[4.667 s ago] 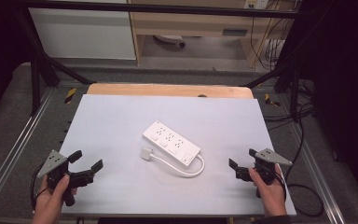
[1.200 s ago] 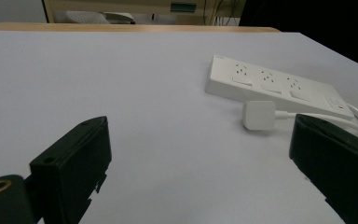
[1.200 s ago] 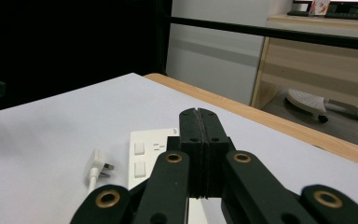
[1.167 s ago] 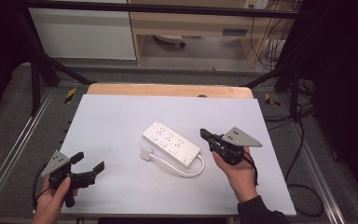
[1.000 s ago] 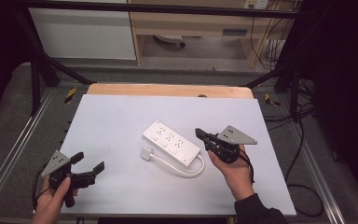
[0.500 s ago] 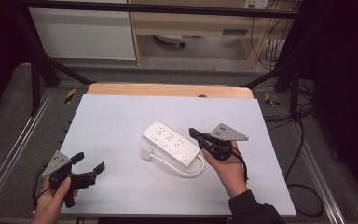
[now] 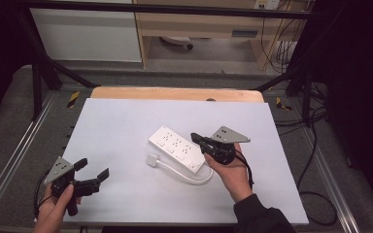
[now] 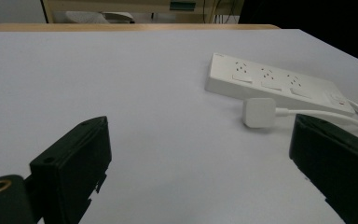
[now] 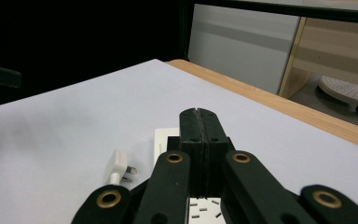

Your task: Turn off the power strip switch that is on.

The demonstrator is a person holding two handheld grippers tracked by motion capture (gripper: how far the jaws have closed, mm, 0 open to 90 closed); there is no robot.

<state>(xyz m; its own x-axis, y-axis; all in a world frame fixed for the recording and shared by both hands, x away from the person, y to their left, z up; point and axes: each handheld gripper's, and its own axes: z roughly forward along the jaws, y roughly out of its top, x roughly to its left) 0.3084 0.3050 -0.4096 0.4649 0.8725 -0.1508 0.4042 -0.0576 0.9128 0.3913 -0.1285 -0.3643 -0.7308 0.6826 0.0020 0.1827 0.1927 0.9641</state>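
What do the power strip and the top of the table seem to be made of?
The power strip looks like white moulded plastic, smooth with a slight sheen; its rounded edges and pressed socket holes suggest this. The table top looks like a matt, pale grey sheet, perhaps laminate or paper, lying on a wooden board whose light wood edge shows at the far side.

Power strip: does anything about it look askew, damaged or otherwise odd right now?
Nothing looks damaged. The power strip lies flat but diagonal on the white table. Its cord loops round beside it, with the plug loose on the table, unplugged. The right gripper, jaws shut, is over its right end.
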